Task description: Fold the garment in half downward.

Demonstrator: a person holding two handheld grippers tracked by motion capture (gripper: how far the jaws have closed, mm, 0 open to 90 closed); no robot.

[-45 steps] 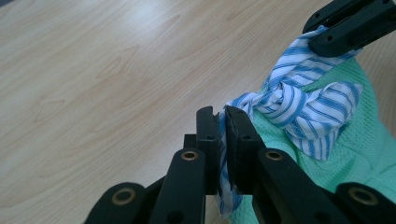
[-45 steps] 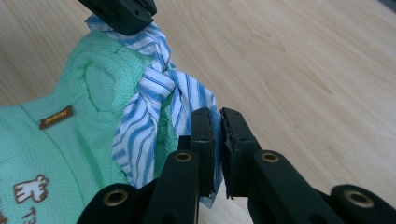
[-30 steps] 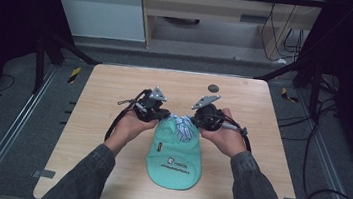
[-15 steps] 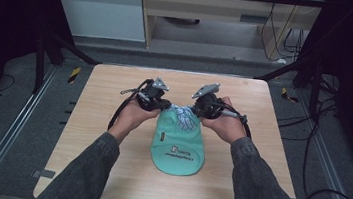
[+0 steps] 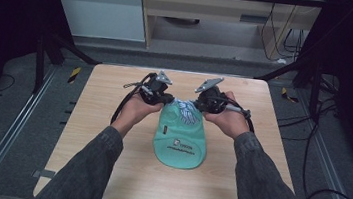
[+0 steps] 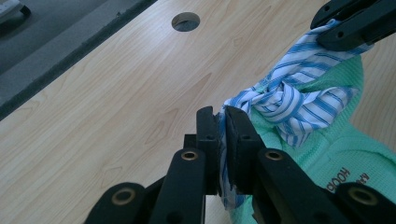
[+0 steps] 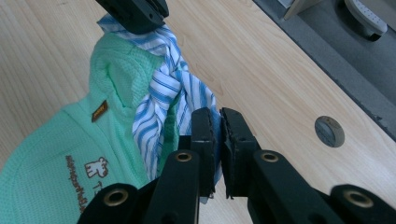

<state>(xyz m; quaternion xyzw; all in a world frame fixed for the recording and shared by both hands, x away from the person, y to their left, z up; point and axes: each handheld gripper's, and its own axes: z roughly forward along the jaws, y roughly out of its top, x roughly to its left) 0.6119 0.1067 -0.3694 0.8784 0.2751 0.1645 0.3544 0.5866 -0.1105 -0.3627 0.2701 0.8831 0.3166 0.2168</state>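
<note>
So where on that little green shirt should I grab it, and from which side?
Probably at the collar end: the blue striped collar bunches up off the table there, giving loose fabric, while the green shirt lies flat elsewhere. Come in from each side, as now: the left tongs and right tongs are each shut on a collar corner.

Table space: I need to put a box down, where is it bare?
Bare wood lies along the table's left edge, its right edge, and the near strip below the green garment. The far middle is crowded by both grippers.
</note>
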